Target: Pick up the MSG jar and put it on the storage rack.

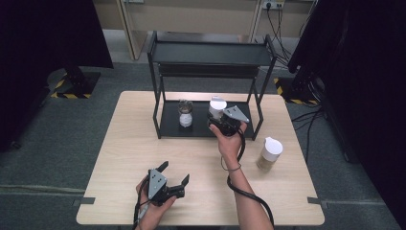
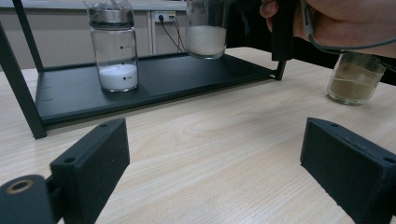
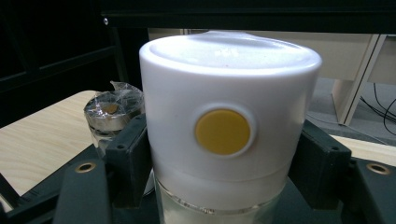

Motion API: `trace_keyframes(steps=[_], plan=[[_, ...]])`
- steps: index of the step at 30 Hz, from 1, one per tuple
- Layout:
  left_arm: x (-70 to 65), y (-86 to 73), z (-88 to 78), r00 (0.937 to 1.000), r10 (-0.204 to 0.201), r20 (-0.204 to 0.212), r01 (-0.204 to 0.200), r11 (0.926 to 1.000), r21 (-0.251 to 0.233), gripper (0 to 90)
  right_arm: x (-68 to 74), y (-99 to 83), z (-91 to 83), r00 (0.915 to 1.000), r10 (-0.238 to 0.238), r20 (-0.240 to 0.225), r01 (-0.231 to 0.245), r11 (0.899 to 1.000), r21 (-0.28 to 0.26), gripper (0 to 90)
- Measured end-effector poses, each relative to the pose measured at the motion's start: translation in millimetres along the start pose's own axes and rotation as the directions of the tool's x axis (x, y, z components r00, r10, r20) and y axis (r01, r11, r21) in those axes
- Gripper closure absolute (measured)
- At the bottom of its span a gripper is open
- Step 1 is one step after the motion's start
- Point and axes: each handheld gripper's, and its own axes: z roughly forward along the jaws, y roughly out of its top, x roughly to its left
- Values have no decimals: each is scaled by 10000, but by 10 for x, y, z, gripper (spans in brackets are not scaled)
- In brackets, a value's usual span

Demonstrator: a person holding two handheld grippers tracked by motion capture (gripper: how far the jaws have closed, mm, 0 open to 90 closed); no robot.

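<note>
Pale wood table (image 1: 119, 158), grey carpet round it, black two-tier metal rack (image 1: 210, 52) at the far edge. Right gripper (image 1: 221, 120) reaches under the rack's top shelf, jaws clamped on the white lid of a glass jar (image 3: 224, 140) part-filled with white powder; the left gripper view shows the jar (image 2: 205, 32) low over the bottom shelf, though whether it touches is hard to tell. Gripping at the lid likely keeps the glass clear for setting down. Beside it a foil-topped jar (image 1: 185, 113) already stands on that shelf. A third, brown-filled jar (image 1: 269, 153) waits on the table. Left gripper (image 1: 172, 173) rests near the front edge, jaws wide apart, empty.
</note>
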Motion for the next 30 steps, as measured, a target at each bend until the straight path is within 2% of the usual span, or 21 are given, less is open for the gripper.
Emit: trace_keyframes(steps=[30], plan=[[0, 0, 0, 10000, 9, 8, -9, 10000, -6, 75, 42, -43, 286, 10000, -28, 6, 28, 9988, 487, 308]])
